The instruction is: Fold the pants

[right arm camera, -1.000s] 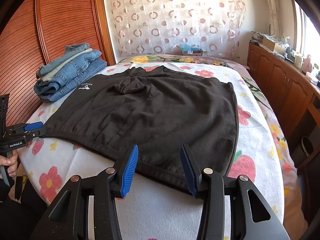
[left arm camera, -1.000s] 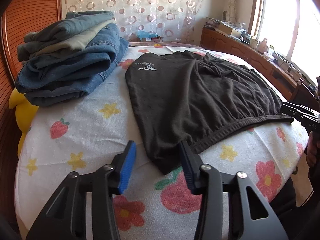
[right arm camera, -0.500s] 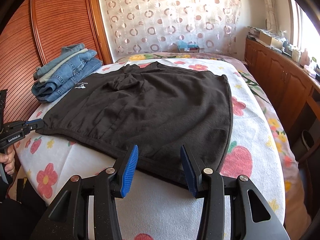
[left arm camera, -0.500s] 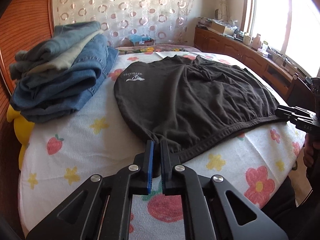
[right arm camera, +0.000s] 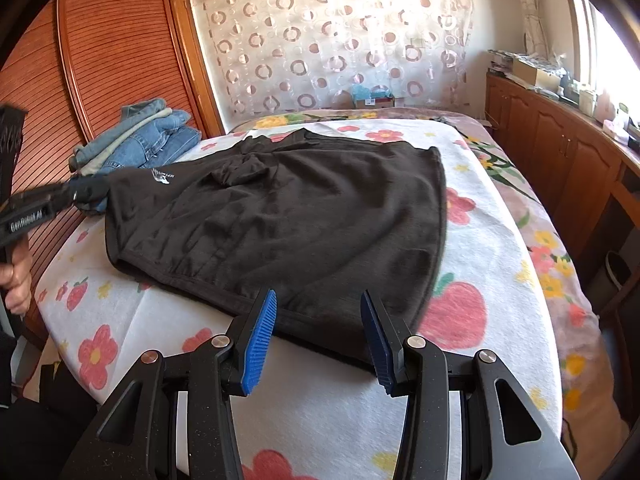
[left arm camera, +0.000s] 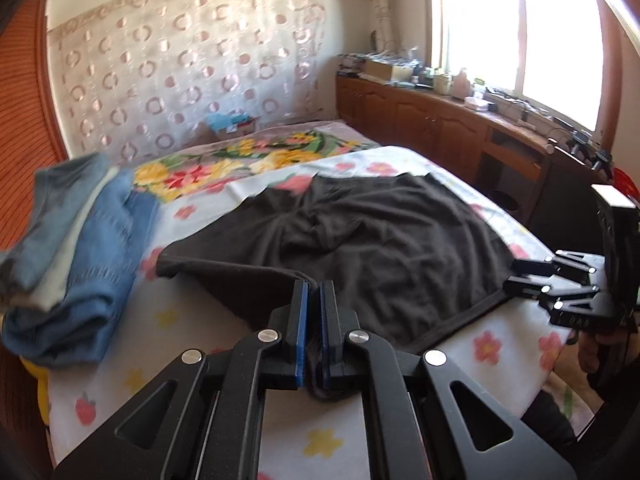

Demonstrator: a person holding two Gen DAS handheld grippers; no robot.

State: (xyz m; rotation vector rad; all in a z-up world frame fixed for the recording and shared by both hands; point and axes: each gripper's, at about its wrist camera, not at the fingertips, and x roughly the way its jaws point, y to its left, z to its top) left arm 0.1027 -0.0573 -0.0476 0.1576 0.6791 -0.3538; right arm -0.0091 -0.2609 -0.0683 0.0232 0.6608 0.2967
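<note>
Your left gripper (left arm camera: 313,294) is clenched on the near-left corner of the black pants (right arm camera: 288,216) spread on the bed (right arm camera: 500,280), your right gripper (right arm camera: 318,312) gapes empty at the hem, so folding has barely begun.

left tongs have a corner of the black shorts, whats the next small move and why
Probably carry the left tongs across toward the shorts' far side edge, folding the black shorts in half. They are shut on the lifted waistband corner, and that edge already curls over, while the rest lies flat on the floral blanket. The right tongs hang open at the near hem, holding nothing, so they could pin it down.
</note>
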